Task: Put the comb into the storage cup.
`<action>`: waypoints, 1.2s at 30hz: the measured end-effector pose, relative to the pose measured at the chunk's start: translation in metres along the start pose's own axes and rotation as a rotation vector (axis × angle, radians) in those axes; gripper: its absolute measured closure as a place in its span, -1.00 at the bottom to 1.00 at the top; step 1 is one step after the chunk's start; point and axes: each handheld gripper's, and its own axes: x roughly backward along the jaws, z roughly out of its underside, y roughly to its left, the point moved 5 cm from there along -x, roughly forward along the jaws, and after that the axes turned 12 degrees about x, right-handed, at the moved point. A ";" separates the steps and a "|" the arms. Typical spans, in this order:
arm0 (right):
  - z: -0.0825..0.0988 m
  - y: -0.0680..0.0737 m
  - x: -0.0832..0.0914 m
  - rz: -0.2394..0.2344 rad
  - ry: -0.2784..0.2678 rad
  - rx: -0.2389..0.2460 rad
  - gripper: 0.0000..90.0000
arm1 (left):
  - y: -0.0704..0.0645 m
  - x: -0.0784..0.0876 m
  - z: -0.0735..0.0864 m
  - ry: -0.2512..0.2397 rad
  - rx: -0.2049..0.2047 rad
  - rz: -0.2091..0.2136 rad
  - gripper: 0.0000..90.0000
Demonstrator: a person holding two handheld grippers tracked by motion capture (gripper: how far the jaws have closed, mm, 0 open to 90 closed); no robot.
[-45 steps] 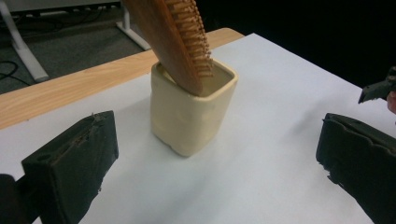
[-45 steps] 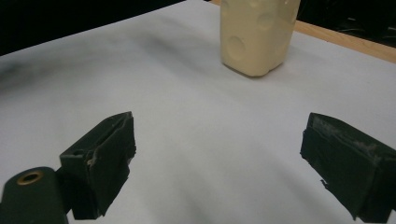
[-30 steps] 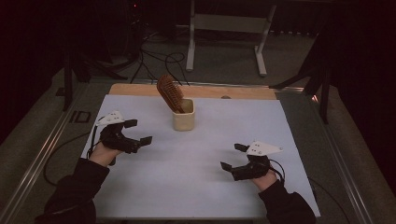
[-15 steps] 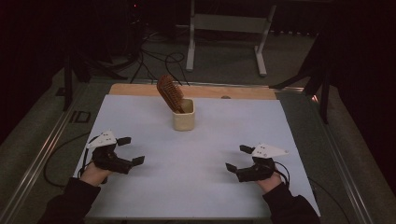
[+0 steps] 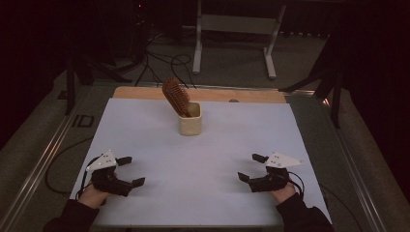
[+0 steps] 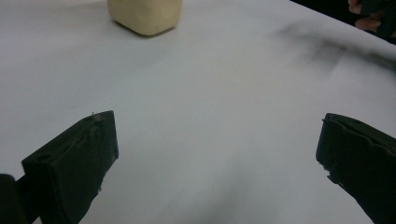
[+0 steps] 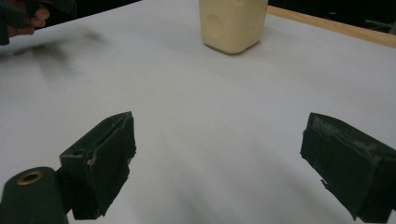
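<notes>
1. At the near left edge of the white table sheet (image 5: 145,125), the left gripper (image 5: 131,171) rests low in the person's hand, its black jaws spread wide with nothing between them; the left gripper view shows only bare sheet in the gap.
2. In the middle, toward the far side, the cream-coloured squarish cup (image 5: 189,119) stands upright, well apart from both grippers. The brown wooden hairbrush (image 5: 175,96) sits in it handle down, its bristled head leaning out to the left above the rim.
3. At the near right edge, the right gripper (image 5: 249,167) also lies parted and empty, pointing inward at the cup.
4. Judging from this layout, the work looks finished: the brush is stowed in the cup, both tools sit clear at the near edge, and nothing seems left to place.
</notes>
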 end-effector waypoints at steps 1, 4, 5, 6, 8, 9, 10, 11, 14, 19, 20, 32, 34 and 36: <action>0.001 0.000 0.000 0.002 0.002 -0.001 -0.79 | 0.000 0.001 0.001 0.000 -0.003 0.000 -1.00; 0.005 0.002 0.002 -0.005 -0.002 -0.004 -0.79 | 0.001 0.006 0.007 -0.010 -0.003 0.003 -1.00; 0.006 0.002 0.003 -0.002 -0.001 -0.002 -0.79 | 0.002 0.007 0.009 -0.010 -0.005 -0.008 -1.00; 0.007 0.002 0.004 0.001 0.000 -0.001 -0.79 | 0.003 0.009 0.011 -0.006 -0.006 -0.016 -1.00; 0.010 0.002 0.005 0.001 -0.005 -0.001 -0.79 | 0.005 0.011 0.014 -0.005 -0.001 -0.033 -1.00; 0.010 0.002 0.005 0.001 -0.005 -0.001 -0.79 | 0.005 0.011 0.014 -0.005 -0.001 -0.033 -1.00; 0.012 0.001 0.006 0.002 -0.002 -0.006 -0.79 | 0.007 0.014 0.016 -0.012 0.008 -0.039 -1.00; 0.015 0.001 0.008 0.003 -0.005 -0.015 -0.79 | 0.008 0.015 0.017 -0.014 0.011 -0.043 -1.00; 0.019 -0.001 0.009 0.010 -0.004 -0.019 -0.78 | 0.012 0.019 0.020 -0.030 0.029 -0.062 -1.00; 0.028 -0.005 0.008 0.026 0.001 -0.013 -0.79 | 0.014 0.021 0.024 -0.036 0.023 -0.084 -1.00; 0.030 -0.007 0.007 0.030 0.001 -0.019 -0.78 | 0.014 0.021 0.024 -0.036 0.023 -0.084 -1.00; 0.035 -0.008 0.000 0.037 0.028 -0.031 -0.79 | 0.013 0.021 0.021 -0.064 0.014 -0.100 -1.00; 0.035 -0.007 -0.001 0.039 0.029 -0.026 -0.79 | 0.013 0.021 0.021 -0.064 0.014 -0.100 -1.00; 0.036 -0.006 -0.002 0.031 0.038 -0.028 -0.79 | 0.011 0.019 0.022 -0.058 0.004 -0.105 -1.00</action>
